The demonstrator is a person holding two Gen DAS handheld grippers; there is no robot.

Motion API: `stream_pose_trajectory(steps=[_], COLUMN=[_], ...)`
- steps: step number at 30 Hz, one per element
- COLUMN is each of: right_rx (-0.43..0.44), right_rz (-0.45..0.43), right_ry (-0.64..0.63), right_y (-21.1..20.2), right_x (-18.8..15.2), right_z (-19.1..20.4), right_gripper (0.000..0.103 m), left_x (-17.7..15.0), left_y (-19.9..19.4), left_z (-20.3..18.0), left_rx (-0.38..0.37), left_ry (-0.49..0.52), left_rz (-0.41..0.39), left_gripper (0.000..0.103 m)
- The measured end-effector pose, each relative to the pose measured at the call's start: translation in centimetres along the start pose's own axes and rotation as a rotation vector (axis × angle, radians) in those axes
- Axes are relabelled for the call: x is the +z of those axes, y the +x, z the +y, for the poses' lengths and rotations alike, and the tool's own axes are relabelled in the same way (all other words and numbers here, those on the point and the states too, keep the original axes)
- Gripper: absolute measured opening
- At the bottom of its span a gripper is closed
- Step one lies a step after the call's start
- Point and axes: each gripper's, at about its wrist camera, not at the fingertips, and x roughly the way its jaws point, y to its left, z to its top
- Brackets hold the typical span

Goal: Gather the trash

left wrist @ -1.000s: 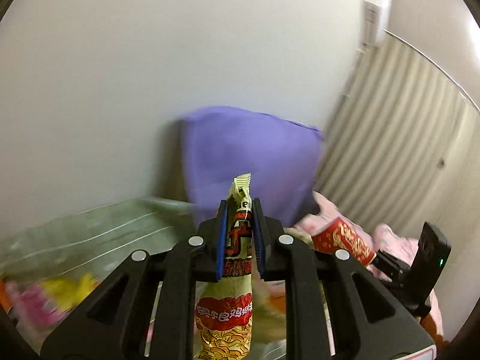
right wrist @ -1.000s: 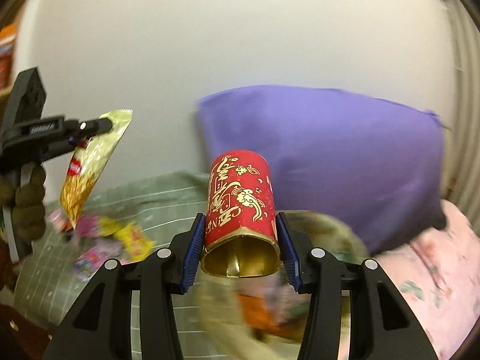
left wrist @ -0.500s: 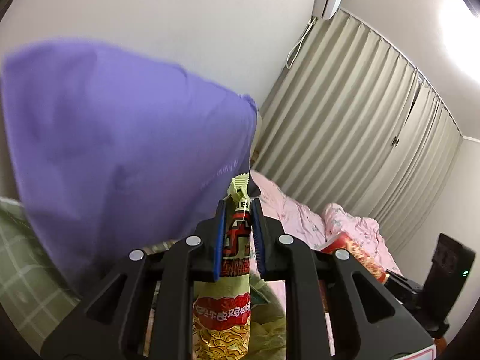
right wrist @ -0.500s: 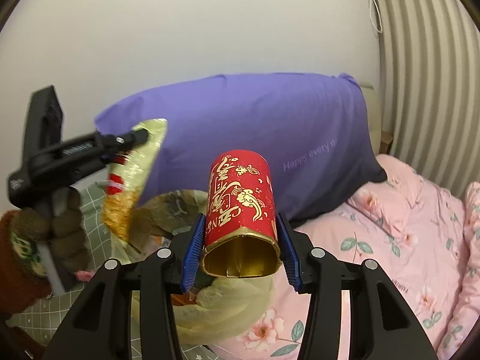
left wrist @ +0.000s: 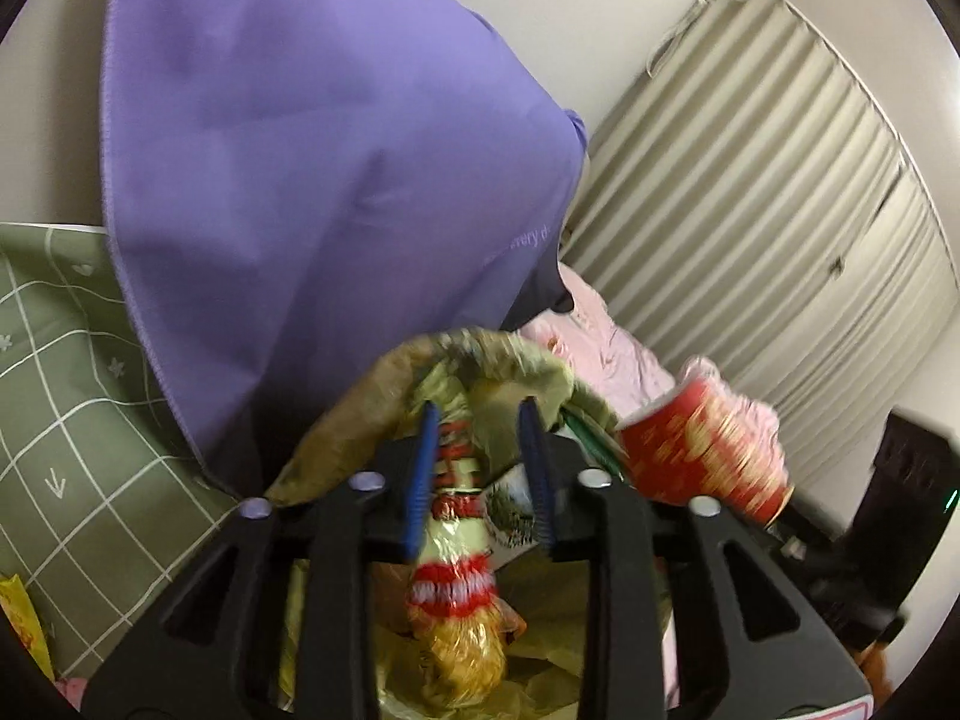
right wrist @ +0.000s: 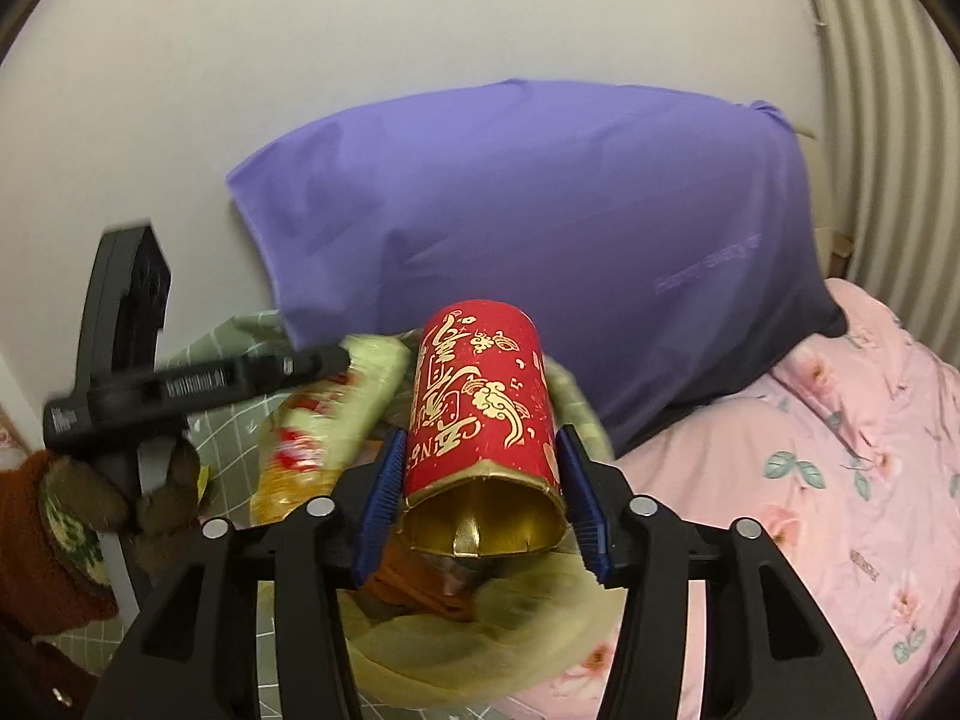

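Note:
My left gripper [left wrist: 480, 468] is open above the mouth of a yellow-green trash bag [left wrist: 360, 426]. A red and gold snack packet [left wrist: 456, 570] hangs blurred between its blue pads, against the left one, over the bag. My right gripper [right wrist: 480, 492] is shut on a red and gold paper cup [right wrist: 480, 396], held on its side above the same bag [right wrist: 480, 654]. The cup also shows in the left wrist view [left wrist: 702, 456]. The left gripper and packet [right wrist: 324, 420] show at left in the right wrist view.
A purple pillow [right wrist: 540, 228] leans on the white wall behind the bag. A pink floral quilt [right wrist: 828, 480] lies to the right, a green checked sheet [left wrist: 54, 360] to the left. Pleated curtains [left wrist: 750, 210] hang at the right.
My left gripper's jaws have opened and the snack packet has dropped lower over the bag. Both grippers have moved in over the bag's mouth. The right gripper still holds the cup.

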Motion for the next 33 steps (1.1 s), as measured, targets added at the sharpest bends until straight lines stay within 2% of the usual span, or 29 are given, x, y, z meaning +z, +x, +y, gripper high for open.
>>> stream_pose_trajectory(steps=[2, 5, 8, 15, 21, 25, 28, 33], right_rx=[0.015, 0.031, 0.022, 0.019, 0.068, 0.127, 0.174, 0.226], right_rz=[0.026, 0.054, 0.064, 0.051, 0.023, 0.017, 0.026, 0.017], right_ry=[-0.015, -0.016, -0.026, -0.038, -0.069, -0.074, -0.092, -0.193], right_y=[0.9, 1.9, 2.3, 2.3, 1.9, 1.8, 2.2, 2.9], right_x=[-0.4, -0.9, -1.2, -1.1, -0.5, 0.0, 0.3, 0.5], right_z=[0.8, 1.3, 1.8, 2.7, 4.8, 6.5, 8.6, 13.3], right_gripper=[0.051, 0.054, 0.056, 0.057, 0.057, 0.063, 0.063, 0.063], left_x=[0.9, 1.6, 1.7, -0.2, -3.1, -5.6, -7.3, -9.8], left_y=[-0.5, -1.4, -2.8, -6.1, -11.1, -14.7, -17.4, -22.5], left_z=[0.0, 0.0, -0.1, -0.3, 1.2, 3.5, 5.4, 9.2], left_rx=[-0.017, -0.023, -0.014, 0.097, 0.235, 0.349, 0.44, 0.585], left_ry=[-0.02, -0.02, -0.009, 0.052, 0.085, 0.079, 0.053, -0.04], left_rz=[-0.002, -0.016, -0.039, -0.064, -0.118, -0.137, -0.15, -0.206], left_gripper=[0.044, 0.047, 0.056, 0.057, 0.059, 0.059, 0.059, 0.059])
